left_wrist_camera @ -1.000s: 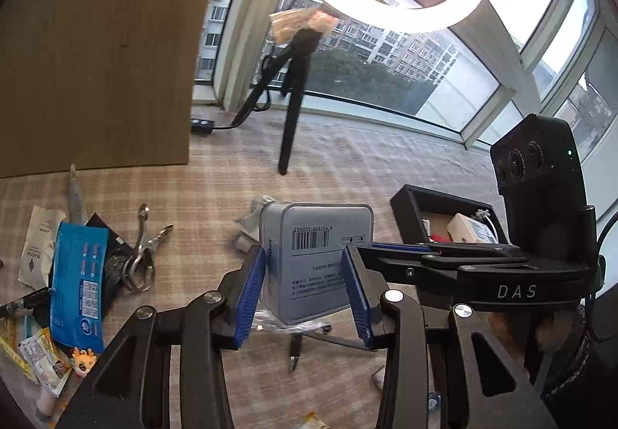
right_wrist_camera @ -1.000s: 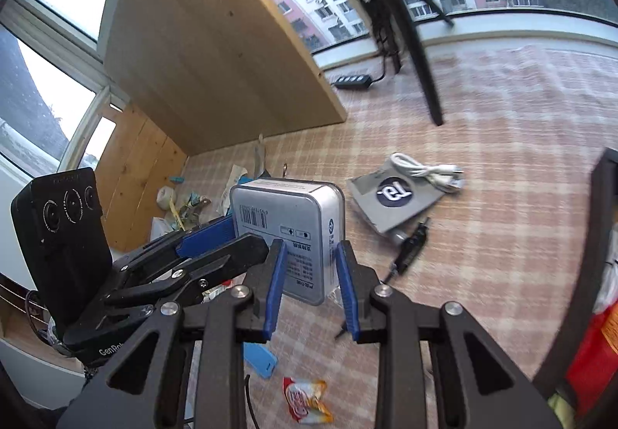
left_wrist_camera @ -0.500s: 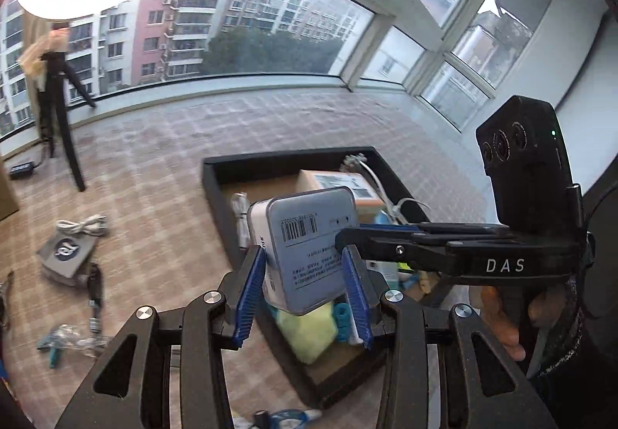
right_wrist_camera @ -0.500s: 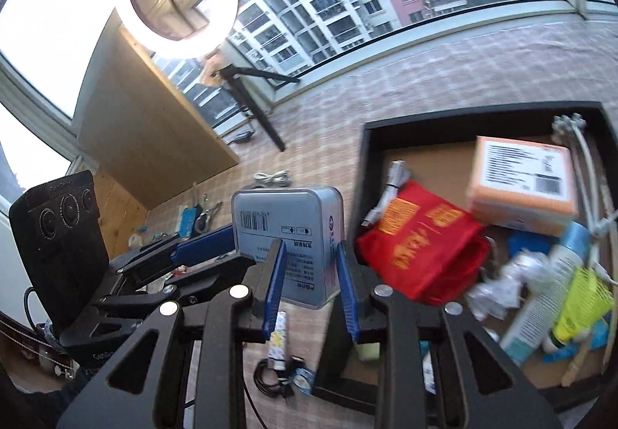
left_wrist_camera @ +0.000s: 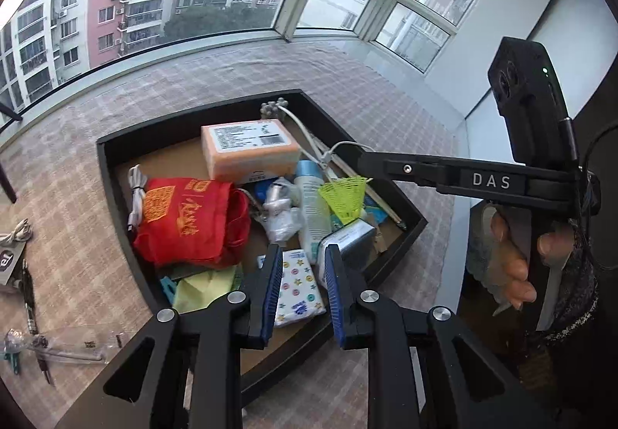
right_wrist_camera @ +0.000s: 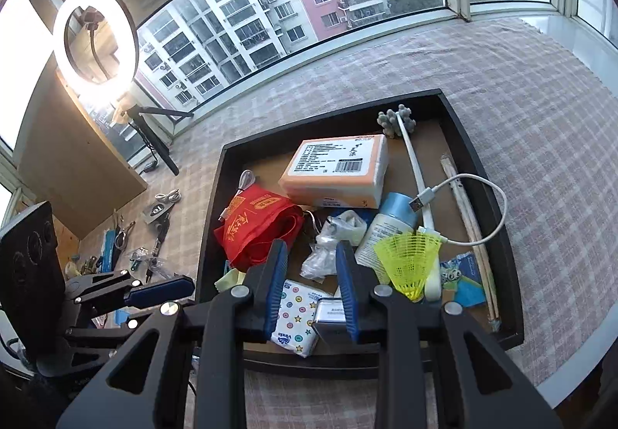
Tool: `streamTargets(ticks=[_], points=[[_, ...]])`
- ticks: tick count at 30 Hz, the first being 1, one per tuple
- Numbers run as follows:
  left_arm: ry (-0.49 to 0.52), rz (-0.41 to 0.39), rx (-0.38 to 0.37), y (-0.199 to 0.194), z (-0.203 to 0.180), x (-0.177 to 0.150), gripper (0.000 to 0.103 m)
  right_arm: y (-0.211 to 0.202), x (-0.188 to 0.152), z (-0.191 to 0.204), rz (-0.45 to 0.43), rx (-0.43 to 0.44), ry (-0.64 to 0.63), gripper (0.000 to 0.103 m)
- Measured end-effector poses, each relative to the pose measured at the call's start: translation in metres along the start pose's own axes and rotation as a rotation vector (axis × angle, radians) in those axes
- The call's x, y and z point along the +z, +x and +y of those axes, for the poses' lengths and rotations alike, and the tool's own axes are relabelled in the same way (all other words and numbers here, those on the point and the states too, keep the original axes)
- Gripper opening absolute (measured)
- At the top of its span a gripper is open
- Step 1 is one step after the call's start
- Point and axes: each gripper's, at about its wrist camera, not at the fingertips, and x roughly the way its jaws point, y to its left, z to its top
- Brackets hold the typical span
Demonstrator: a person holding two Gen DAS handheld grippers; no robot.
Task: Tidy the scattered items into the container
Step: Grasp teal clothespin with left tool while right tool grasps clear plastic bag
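Both grippers apparently empty above tray.

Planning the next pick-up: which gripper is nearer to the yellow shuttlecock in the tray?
Probably the right gripper: the yellow shuttlecock sits just beside its right finger. The left gripper hangs over the tray's near corner, shuttlecock farther ahead.

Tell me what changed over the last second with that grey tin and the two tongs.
Both tongs carried the grey tin from above the cluttered floor to the black tray and let it go: it now lies in the tray's near corner beside the patterned tissue pack. The left tongs and right tongs are open and empty. The red bag and orange box stayed put since the tray came into view.
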Motion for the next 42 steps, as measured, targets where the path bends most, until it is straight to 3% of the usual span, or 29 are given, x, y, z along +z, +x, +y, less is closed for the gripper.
streamTargets(ticks=[6,12,19,23,25,28,33,36,42], points=[[-0.083,-0.013,0.171,-0.034,0.067,-0.033,0.02,0.031,0.002,0.059,0.042,0.075,-0.148,0.027],[-0.24,-0.019,0.338,-0.084,0.16,-0.088,0.023,0.081,-0.009,0.146,0.135,0.185,-0.372,0.027],[-0.258,0.078,0.466,-0.109,0.229,-0.135,0.026,0.143,-0.04,0.26,0.287,0.259,-0.715,0.027],[-0.241,0.108,0.46,-0.106,0.245,-0.139,0.027,0.182,-0.057,0.29,0.377,0.245,-0.828,0.027],[-0.23,0.121,0.45,-0.1,0.25,-0.137,0.038,0.199,-0.062,0.294,0.407,0.217,-0.864,0.027],[-0.171,0.157,0.473,-0.087,0.254,-0.131,0.041,0.216,-0.068,0.295,0.44,0.186,-0.905,0.03],[-0.076,0.221,0.433,-0.064,0.265,-0.12,0.043,0.236,-0.069,0.293,0.477,0.15,-0.934,0.035],[-0.001,0.251,0.453,-0.05,0.267,-0.115,0.044,0.24,-0.066,0.293,0.473,0.162,-0.912,0.036],[-0.018,0.249,0.402,-0.046,0.277,-0.112,0.042,0.243,-0.064,0.291,0.457,0.166,-0.9,0.036]])
